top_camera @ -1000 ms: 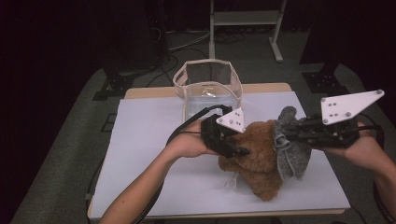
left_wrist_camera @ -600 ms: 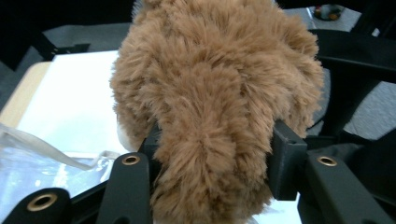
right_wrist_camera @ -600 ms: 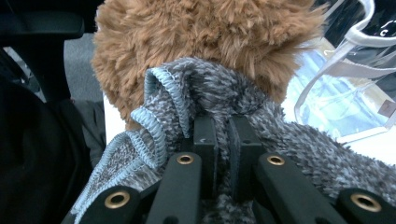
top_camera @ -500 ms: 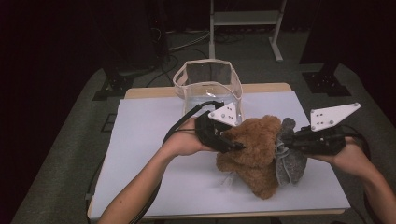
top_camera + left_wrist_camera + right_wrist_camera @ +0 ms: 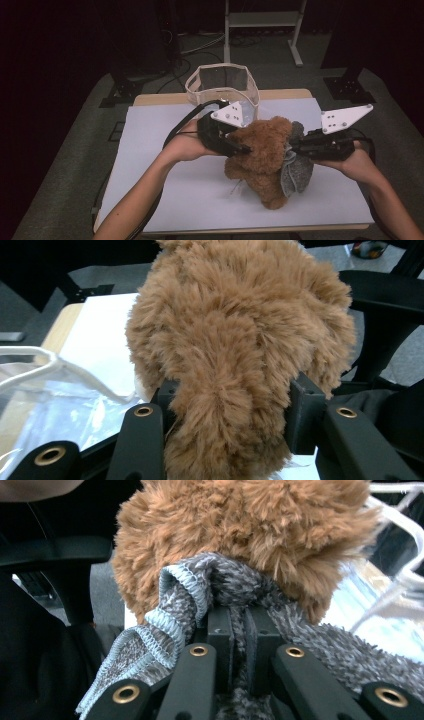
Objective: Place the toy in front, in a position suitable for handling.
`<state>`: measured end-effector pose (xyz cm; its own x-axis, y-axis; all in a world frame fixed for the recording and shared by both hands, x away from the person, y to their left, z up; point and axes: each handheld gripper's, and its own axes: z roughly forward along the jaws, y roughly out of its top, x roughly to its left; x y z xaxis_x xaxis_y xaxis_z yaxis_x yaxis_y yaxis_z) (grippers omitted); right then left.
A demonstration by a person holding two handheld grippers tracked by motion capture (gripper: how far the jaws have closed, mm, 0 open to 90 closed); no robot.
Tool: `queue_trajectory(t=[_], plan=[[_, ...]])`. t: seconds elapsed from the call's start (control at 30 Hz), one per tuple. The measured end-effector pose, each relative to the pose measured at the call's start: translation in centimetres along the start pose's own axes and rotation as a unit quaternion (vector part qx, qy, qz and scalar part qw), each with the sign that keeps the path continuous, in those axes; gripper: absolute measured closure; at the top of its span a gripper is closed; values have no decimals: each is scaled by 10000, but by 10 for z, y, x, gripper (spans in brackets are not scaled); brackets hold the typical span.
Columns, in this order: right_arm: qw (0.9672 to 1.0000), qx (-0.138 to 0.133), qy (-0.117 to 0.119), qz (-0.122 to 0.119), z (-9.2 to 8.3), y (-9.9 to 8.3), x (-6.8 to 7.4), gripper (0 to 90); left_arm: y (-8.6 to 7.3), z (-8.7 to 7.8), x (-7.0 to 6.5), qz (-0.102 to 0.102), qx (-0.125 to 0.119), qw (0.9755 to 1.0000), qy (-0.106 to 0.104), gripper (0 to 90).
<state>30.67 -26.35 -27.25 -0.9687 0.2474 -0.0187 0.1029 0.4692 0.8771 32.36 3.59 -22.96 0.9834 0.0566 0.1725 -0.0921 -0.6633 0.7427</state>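
A brown plush teddy bear (image 5: 265, 150) is held just above the white-covered table (image 5: 165, 150), between both hands. My left gripper (image 5: 245, 148) comes from the left and is shut on a furry part of the bear (image 5: 240, 340), its pads pressing into the fur on both sides. A grey knitted cloth with a light blue hem (image 5: 296, 172) hangs at the bear's right side. My right gripper (image 5: 292, 147) comes from the right. In its own view the right gripper (image 5: 239, 625) is shut on a bunched fold of that cloth (image 5: 225, 585), against the bear (image 5: 250, 525).
A clear plastic bin with a white rim (image 5: 222, 87) stands at the table's far edge, right behind the left gripper. A white metal stand (image 5: 262, 20) is on the floor beyond. Bare table lies to the left and at the front.
Both hands have shifted left with the bear. The left gripper rose a little and the right gripper came lower and closer in. Both grips stay closed.
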Motion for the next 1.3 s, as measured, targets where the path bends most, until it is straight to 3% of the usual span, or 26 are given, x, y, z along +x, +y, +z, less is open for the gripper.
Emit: queue_trajectory(t=[0.2, 0.4, 0.57, 0.67, 0.73, 0.9, 0.97, 1.1, 1.17, 1.3], plan=[[9997, -187, 142, 15, 11, 7, 0, 831, 5, -17, 1, 75, 107, 9998, 140, 539], [9995, -151, 268, 106, 24, 1, -1, 830, -3, -14, 0, 132, 443, 9989, 90, 531], [9997, -115, 149, 178, 5, -8, -2, 830, -6, -4, -2, 128, 323, 9994, 14, 528], [9998, -184, 28, 49, -16, 4, 1, 830, -3, 4, -3, 138, 255, 9996, -31, 526], [9998, -121, -21, -162, -25, 22, 4, 829, 1, 11, -5, 176, 207, 9996, -98, 524], [9977, 284, -68, -610, -19, 60, 7, 827, 9, 20, -7, 302, 234, 9992, -153, 524], [9972, 420, -44, -610, -19, 63, 4, 828, 10, 19, -7, 314, 243, 9991, -149, 523], [9963, 773, -102, -372, -20, 45, -3, 828, 5, 17, -7, 278, 197, 9993, -171, 522], [9967, 711, -104, -368, -21, 47, -1, 827, 5, 18, -6, 236, 129, 9994, -198, 522], [9966, 496, 101, -657, -13, 68, 10, 827, 9, 19, -6, 278, 133, 9993, -202, 522]])
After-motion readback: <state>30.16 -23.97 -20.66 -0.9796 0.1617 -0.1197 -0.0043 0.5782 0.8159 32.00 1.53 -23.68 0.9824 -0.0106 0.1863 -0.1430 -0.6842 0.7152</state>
